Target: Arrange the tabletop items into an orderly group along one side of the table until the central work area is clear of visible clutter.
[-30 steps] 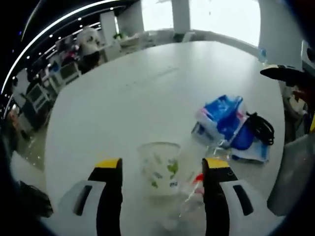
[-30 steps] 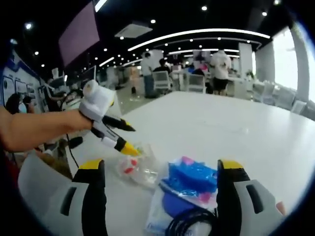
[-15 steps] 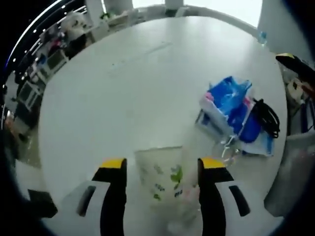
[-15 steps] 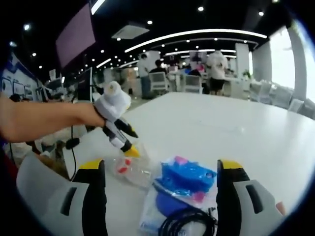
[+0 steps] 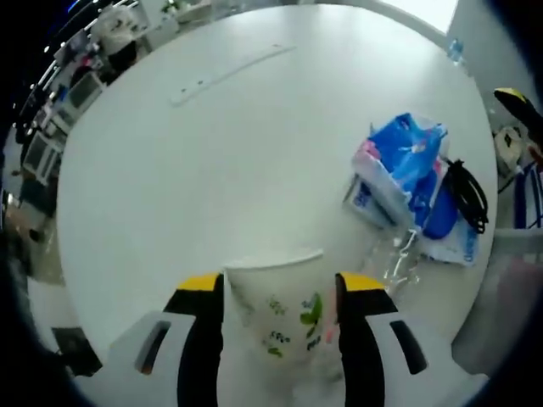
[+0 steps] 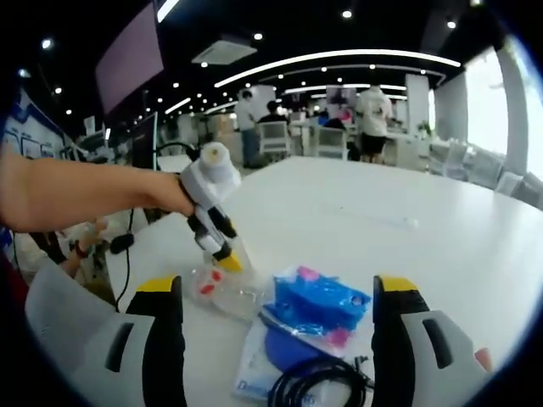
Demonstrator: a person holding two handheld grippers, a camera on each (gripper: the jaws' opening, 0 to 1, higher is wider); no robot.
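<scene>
The clear plastic cup [image 5: 280, 309] with green leaf prints sits between the jaws of my left gripper [image 5: 278, 292], their yellow-tipped insides flanking its walls just under the rim; they look closed on it, though the actual contact is hard to make out. The cup stands near the close edge of the white desk [image 5: 212, 161], and the left gripper view looks down on it from above. Just beside it, to the right in that view, lies a crumpled bit of clear plastic wrap [image 5: 397, 259] (in the right gripper view it shows red marks and lies right under the left gripper's yellow tips [image 6: 222, 292]). Next to the wrap is a blue-and-white soft pack of tissues [image 5: 399, 174], with pink patches, lying partly on a flat blue-and-white bag [image 5: 445, 237], and a coiled black cable [image 5: 467, 195] rests on that bag's far side. In the right gripper view the same pack [image 6: 318, 309] and the cable [image 6: 327, 381] sit between the jaws of my right gripper [image 6: 276, 292], which are spread wide and hold nothing. My left hand and forearm [image 6: 93, 199] reach in from the left of that view, carrying the left gripper [image 6: 222, 250] tilted down toward the desk [image 6: 407, 229]. Beyond the desk, people stand among chairs [image 6: 339, 140] under ceiling light strips.
</scene>
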